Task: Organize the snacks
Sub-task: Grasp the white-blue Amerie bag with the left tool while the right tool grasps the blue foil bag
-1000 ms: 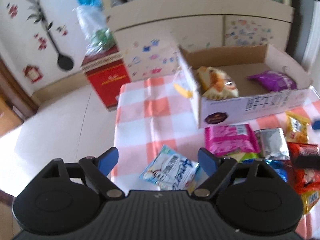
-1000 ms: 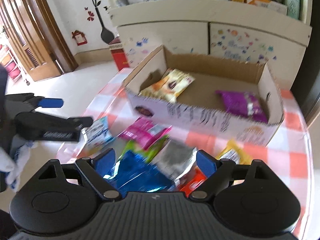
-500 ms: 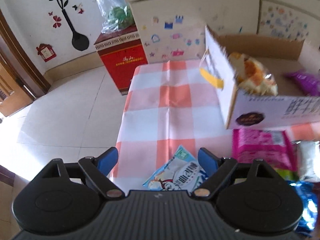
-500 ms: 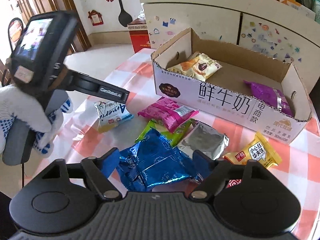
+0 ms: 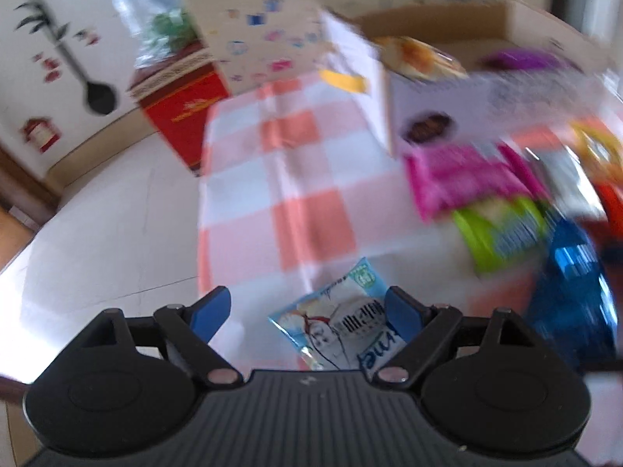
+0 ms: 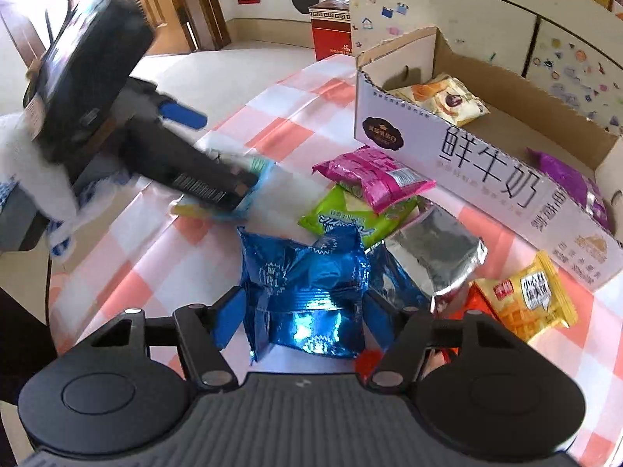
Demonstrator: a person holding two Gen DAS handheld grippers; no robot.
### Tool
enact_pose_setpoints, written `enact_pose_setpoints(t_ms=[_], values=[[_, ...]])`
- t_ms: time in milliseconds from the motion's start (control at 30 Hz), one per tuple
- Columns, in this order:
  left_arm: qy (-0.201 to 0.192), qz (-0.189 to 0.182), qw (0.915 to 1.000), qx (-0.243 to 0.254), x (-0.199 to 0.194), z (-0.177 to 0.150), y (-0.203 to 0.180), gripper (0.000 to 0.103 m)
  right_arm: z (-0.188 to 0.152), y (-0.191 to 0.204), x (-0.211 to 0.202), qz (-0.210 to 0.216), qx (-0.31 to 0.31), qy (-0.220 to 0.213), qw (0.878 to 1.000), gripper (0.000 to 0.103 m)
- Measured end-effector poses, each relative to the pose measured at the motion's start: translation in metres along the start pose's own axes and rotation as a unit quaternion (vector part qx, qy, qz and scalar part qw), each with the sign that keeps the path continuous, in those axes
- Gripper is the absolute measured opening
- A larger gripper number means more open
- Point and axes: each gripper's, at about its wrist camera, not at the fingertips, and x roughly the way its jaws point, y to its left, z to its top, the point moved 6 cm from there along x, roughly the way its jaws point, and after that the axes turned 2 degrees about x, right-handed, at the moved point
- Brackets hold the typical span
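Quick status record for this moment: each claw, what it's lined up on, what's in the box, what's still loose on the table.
left claw: open, straddling the light-blue and white snack packet
right claw: open, around the shiny blue foil packet
cardboard milk box: holds a cream pastry packet and a purple packet
loose on the checked tablecloth: magenta packet, green packet, silver packet, yellow packet
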Motion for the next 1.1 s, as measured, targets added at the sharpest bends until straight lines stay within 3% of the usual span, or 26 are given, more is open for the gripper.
enact_pose_setpoints(t_ms=[100, 233, 400, 600, 833, 1100], values=[[0.004, -0.006, 0.9988, 0.048, -0.011, -0.014, -0.01, 0.086, -0.005, -0.005, -0.01, 0.011, 0.026, 0.0, 1.0, 0.074], [-0.002, -0.019, 0.996, 0.088, -0.024, -0.031, -0.016, 0.085, -0.007, -0.002, -0.026, 0.009, -0.013, -0.014, 1.0, 0.081], [-0.009, -0.029, 0.9973, 0.067, -0.032, -0.039, -0.013, 0.085, -0.004, -0.003, -0.026, -0.006, -0.069, -0.019, 0.997, 0.082], [-0.009, -0.026, 0.9975, 0.065, -0.024, -0.034, -0.009, 0.085, -0.006, 0.002, 0.0, 0.003, -0.075, 0.01, 0.997, 0.082], [-0.006, -0.028, 0.9965, 0.079, -0.016, -0.035, -0.011, 0.085, -0.025, 0.027, 0.001, 0.069, -0.102, 0.05, 0.991, 0.083], [-0.002, -0.041, 0.996, 0.079, -0.012, -0.036, -0.013, 0.086, -0.014, 0.036, -0.021, 0.004, -0.232, -0.006, 0.973, 0.083]])
